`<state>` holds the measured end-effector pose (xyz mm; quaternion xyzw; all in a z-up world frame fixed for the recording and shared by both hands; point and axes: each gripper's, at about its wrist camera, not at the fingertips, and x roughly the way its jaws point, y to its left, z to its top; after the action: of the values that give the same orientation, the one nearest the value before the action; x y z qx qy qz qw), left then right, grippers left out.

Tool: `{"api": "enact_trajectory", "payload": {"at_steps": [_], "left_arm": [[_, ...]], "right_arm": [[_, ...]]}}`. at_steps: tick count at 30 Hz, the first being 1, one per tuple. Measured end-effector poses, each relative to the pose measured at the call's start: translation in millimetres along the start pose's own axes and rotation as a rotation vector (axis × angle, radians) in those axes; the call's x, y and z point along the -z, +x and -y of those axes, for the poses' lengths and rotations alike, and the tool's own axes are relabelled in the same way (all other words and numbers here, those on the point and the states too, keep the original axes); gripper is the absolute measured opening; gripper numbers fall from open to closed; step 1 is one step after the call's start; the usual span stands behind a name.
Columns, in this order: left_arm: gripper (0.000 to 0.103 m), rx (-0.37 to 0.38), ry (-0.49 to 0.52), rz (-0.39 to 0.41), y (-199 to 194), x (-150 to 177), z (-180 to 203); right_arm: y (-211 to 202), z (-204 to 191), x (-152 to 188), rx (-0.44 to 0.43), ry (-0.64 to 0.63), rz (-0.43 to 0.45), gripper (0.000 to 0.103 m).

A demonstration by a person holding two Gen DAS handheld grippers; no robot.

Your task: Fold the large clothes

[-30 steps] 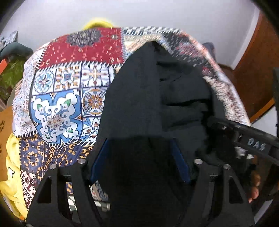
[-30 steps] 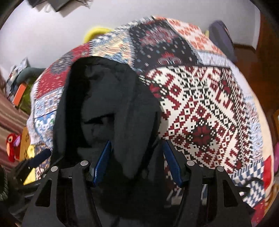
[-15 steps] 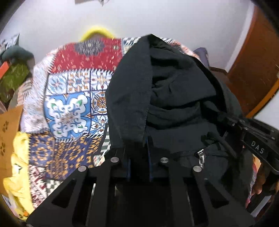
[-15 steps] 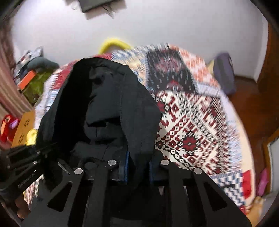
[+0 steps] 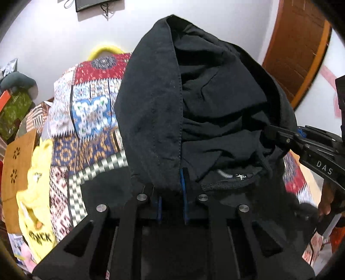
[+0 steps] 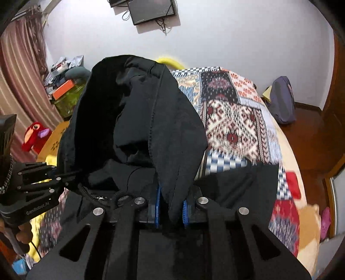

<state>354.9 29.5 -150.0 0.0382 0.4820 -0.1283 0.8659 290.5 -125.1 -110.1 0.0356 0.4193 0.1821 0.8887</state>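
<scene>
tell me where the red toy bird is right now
In the right wrist view the red toy bird sits at the far left, below the striped curtain, beside the bed.

Left gripper [image 5: 171,193], right gripper [image 6: 170,206]: jaws wide a second ago, since clamped shut on black hoodie [image 5: 151,107] edges. Hoodie lifted off patchwork quilt [image 5: 92,112], hood now hanging up between grippers. More wall, wall screen [image 6: 151,10] now in view.

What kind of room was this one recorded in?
Most likely a bedroom: a bed under a patchwork bedspread, a wall-mounted screen, a curtain and a stuffed toy beside it.
</scene>
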Motion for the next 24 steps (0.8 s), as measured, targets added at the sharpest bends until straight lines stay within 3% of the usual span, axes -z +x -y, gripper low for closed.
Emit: {"api": "enact_trajectory", "payload": {"at_steps": [9, 14, 18, 24], "left_arm": [[0.016, 0.032, -0.002, -0.088, 15.4, 65.4, 4.1], [0.03, -0.025, 0.039, -0.121, 19.7, 94.6, 2.9], [0.031, -0.055, 0.05, -0.151, 13.1, 119.0, -7.8], [0.032, -0.115, 0.017, -0.12, -21.2, 136.2, -37.5]], "right_arm": [[13.1, 10.3, 47.9, 0.008, 0.02, -0.084, 0.018], [13.8, 9.0, 69.5, 0.024, -0.001, -0.12, 0.027], [6.1, 12.5, 87.2, 0.027, -0.02, -0.197, 0.033], [-15.8, 37.2, 100.1, 0.02, 0.016, -0.267, 0.034]]}}
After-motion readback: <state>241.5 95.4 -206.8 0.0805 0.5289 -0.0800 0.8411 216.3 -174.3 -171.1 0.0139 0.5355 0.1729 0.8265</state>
